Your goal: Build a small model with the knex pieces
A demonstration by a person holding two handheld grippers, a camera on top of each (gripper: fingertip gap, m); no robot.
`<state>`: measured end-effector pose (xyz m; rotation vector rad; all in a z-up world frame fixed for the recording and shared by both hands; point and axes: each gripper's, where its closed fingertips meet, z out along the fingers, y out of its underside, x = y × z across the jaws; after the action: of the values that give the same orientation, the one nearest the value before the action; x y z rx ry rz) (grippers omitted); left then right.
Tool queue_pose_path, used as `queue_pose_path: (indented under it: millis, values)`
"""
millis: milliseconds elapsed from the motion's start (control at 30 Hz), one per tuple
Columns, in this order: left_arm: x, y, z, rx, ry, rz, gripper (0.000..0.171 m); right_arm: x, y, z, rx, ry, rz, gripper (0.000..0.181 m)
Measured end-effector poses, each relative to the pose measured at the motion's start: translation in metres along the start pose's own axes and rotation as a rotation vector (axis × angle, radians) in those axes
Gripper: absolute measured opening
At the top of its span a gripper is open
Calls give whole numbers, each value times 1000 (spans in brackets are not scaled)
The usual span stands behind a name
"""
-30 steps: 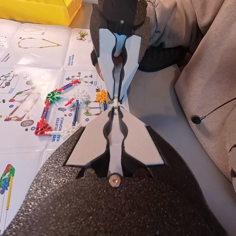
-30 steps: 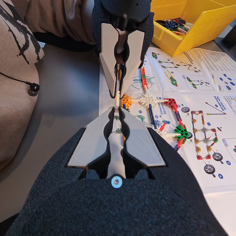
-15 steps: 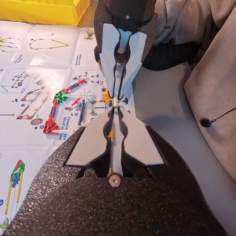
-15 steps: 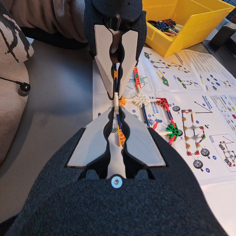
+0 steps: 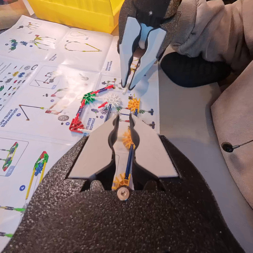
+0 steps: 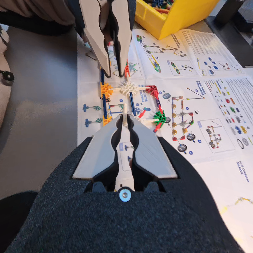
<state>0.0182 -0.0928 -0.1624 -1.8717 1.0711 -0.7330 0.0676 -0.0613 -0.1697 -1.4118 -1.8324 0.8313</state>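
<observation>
Rod [image 6: 124, 115], short and white, sits pinched in our right gripper [image 6: 124, 117] above the instruction sheet [image 6: 171, 57]. Our left gripper [image 5: 123, 116] gapes narrowly, empty, over the toy frame's orange connector [image 5: 133, 104]. Yellow bin [image 5: 76, 12] beyond.

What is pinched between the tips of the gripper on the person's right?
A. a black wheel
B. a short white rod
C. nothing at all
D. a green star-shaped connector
B: the right gripper is closed on a short white rod that sticks out past its fingertips, above the instruction sheet; the left wrist view shows the same white rod held at those tips.
</observation>
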Motion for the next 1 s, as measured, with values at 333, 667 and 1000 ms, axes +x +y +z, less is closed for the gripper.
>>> queue_pose_path:
  millis: [333, 667, 1000]
  values:
    - [-35, 27, -16, -106, -121, 19, 17, 19, 41, 8, -268, -101, -55, 5]
    - [-46, 55, -24, -234, -138, 41, 18, 22, 46, 8, -331, -100, -77, 6]
    - [-44, 62, -20, -280, -142, 89, 10, 23, 22, 5, -253, -80, -43, 0]
